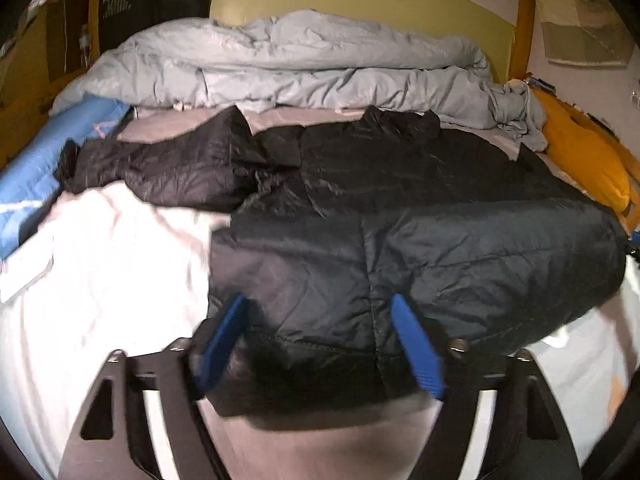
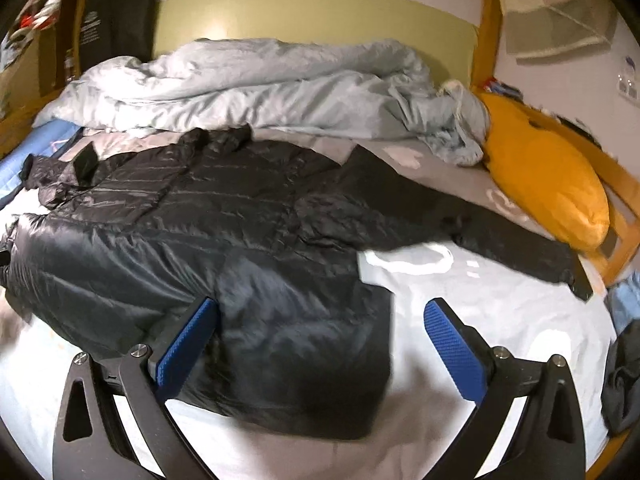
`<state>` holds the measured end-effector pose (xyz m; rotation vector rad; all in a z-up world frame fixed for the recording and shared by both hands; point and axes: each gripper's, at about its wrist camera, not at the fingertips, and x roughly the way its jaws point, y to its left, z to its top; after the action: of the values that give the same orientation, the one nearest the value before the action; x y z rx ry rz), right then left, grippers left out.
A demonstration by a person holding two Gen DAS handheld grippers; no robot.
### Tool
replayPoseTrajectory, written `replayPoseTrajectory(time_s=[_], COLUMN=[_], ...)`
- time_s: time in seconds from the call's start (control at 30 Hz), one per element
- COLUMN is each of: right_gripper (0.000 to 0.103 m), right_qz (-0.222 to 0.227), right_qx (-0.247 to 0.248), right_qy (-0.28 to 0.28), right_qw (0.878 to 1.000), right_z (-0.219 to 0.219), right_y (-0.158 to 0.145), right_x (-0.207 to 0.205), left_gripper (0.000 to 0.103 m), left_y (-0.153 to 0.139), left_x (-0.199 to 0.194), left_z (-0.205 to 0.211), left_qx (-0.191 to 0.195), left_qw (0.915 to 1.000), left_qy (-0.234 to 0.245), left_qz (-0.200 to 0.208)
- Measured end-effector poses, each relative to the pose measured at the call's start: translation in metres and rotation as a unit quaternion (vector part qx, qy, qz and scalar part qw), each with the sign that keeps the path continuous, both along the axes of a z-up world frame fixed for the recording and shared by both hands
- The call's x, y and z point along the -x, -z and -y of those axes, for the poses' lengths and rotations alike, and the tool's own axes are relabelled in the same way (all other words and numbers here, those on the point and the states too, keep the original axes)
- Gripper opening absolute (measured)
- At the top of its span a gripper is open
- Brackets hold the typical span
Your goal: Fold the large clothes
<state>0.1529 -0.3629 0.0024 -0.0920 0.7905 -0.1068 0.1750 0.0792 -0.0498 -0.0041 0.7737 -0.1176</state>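
A large black puffer jacket point(image 1: 400, 220) lies spread on the bed, hem toward me, collar at the far side. It also shows in the right wrist view point(image 2: 240, 240), with one sleeve point(image 2: 500, 224) stretched out to the right. My left gripper point(image 1: 318, 304) is open, its blue-padded fingers point(image 1: 416, 344) straddling the jacket's hem near the left corner. My right gripper point(image 2: 320, 308) is open over the hem's right corner, the left finger point(image 2: 188, 344) on the jacket and the right finger over the sheet.
The bed has a white sheet point(image 2: 500, 312). A crumpled light grey duvet point(image 1: 280, 68) lies at the far side. An orange pillow point(image 2: 548, 184) lies right by the wooden bed frame, a blue cushion point(image 1: 36, 168) left. Dark clothing point(image 2: 624, 384) hangs at the right edge.
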Motion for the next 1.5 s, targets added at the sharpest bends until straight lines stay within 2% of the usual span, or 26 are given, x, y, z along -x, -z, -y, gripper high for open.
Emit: replayPoseTrajectory(time_s=[0.07, 0.13, 0.2, 0.3, 0.37, 0.4, 0.43, 0.47, 0.5, 0.53, 0.6, 0.63, 0.67, 0.77, 0.87, 0.93, 1.0, 1.1, 1.2, 1.23, 1.27, 1.33, 1.43, 1.5], right_gripper=[0.102, 0.102, 0.102, 0.102, 0.102, 0.099, 0.090, 0.083, 0.066, 0.038, 0.015, 0.009, 0.008, 0.007, 0.007, 0.008, 0.009, 0.012, 0.018, 0.029, 0.036, 0.065, 0.089, 0.101], right_qz=[-0.011, -0.012, -0.023, -0.073, -0.102, -0.113, -0.118, -0.122, -0.125, -0.127, -0.105, -0.084, -0.063, -0.033, -0.066, -0.095, -0.108, -0.104, -0.088, -0.078, -0.058, -0.013, 0.058, 0.091], right_qx=[-0.027, -0.078, -0.140, -0.212, -0.251, -0.258, -0.254, -0.243, -0.233, -0.225, -0.209, -0.209, -0.208, -0.169, -0.146, -0.142, -0.118, -0.078, -0.065, -0.064, -0.060, -0.048, -0.017, -0.003], right_qy=[0.023, 0.033, 0.039, 0.052, 0.049, 0.045, 0.043, 0.039, 0.031, 0.021, 0.013, 0.013, 0.010, 0.010, 0.035, 0.045, 0.040, 0.031, 0.031, 0.030, 0.028, 0.027, 0.014, -0.011], right_qw=[0.999, 0.996, 0.989, 0.973, 0.961, 0.959, 0.959, 0.961, 0.964, 0.966, 0.972, 0.974, 0.976, 0.985, 0.986, 0.984, 0.986, 0.991, 0.994, 0.994, 0.996, 0.998, 0.998, 0.996], right_z=[0.016, 0.033, 0.050, 0.064, 0.066, 0.064, 0.060, 0.055, 0.049, 0.043, 0.033, 0.033, 0.032, 0.027, 0.027, 0.027, 0.022, 0.012, 0.008, 0.007, 0.006, 0.001, -0.012, -0.026], right_y=[0.001, 0.000, 0.005, 0.024, 0.039, 0.046, 0.050, 0.053, 0.056, 0.059, 0.056, 0.052, 0.047, 0.036, 0.050, 0.062, 0.069, 0.069, 0.061, 0.058, 0.050, 0.033, 0.009, -0.004], right_x=[0.000, 0.004, 0.002, -0.010, -0.019, -0.022, -0.024, -0.027, -0.030, -0.033, -0.033, -0.031, -0.027, -0.024, -0.030, -0.034, -0.036, -0.036, -0.032, -0.029, -0.024, -0.016, 0.001, 0.010], left_gripper=[0.073, 0.073, 0.073, 0.073, 0.073, 0.068, 0.057, 0.023, 0.004, 0.004, 0.002, 0.002, 0.001, 0.001, 0.001, 0.001, 0.001, 0.001, 0.002, 0.002, 0.003, 0.006, 0.026, 0.065], left_y=[0.002, 0.006, 0.008, 0.009, 0.008, 0.009, 0.009, 0.010, 0.010, 0.009, 0.001, -0.003, -0.009, -0.014, 0.001, 0.013, 0.020, 0.009, -0.012, -0.020, -0.028, -0.039, -0.050, -0.055], left_x=[-0.007, -0.011, -0.014, -0.016, -0.016, -0.017, -0.018, -0.019, -0.022, -0.023, -0.023, -0.024, -0.026, -0.038, -0.055, -0.059, -0.056, -0.042, -0.024, -0.015, -0.006, 0.009, 0.026, 0.028], left_z=[-0.001, -0.005, -0.012, -0.020, -0.026, -0.028, -0.030, -0.029, -0.027, -0.026, -0.022, -0.019, -0.017, -0.018, -0.025, -0.028, -0.032, -0.037, -0.028, -0.021, -0.013, 0.002, 0.030, 0.045], left_qx=[-0.023, -0.019, 0.001, 0.025, 0.048, 0.063, 0.082, 0.093, 0.097, 0.098, 0.096, 0.083, 0.067, 0.063, 0.063, 0.057, 0.055, 0.055, 0.044, 0.034, 0.026, 0.016, 0.009, 0.006], left_qw=[0.9996, 0.9998, 0.9999, 0.9996, 0.9987, 0.9978, 0.9964, 0.9953, 0.9946, 0.9945, 0.9945, 0.9957, 0.9970, 0.9972, 0.9979, 0.9984, 0.9985, 0.9982, 0.9971, 0.9962, 0.9949, 0.9927, 0.9911, 0.9915], left_qy=[-0.011, -0.009, -0.011, -0.011, -0.011, -0.009, 0.004, 0.015, 0.025, 0.031, 0.043, 0.039, 0.032, 0.023, 0.006, 0.000, -0.001, -0.009, -0.001, 0.004, 0.012, 0.025, 0.048, 0.056], left_qz=[0.010, 0.005, -0.004, -0.009, -0.014, -0.016, -0.021, -0.025, -0.028, -0.022, 0.001, 0.011, 0.021, 0.035, 0.015, -0.001, -0.006, 0.024, 0.063, 0.080, 0.097, 0.117, 0.123, 0.117])
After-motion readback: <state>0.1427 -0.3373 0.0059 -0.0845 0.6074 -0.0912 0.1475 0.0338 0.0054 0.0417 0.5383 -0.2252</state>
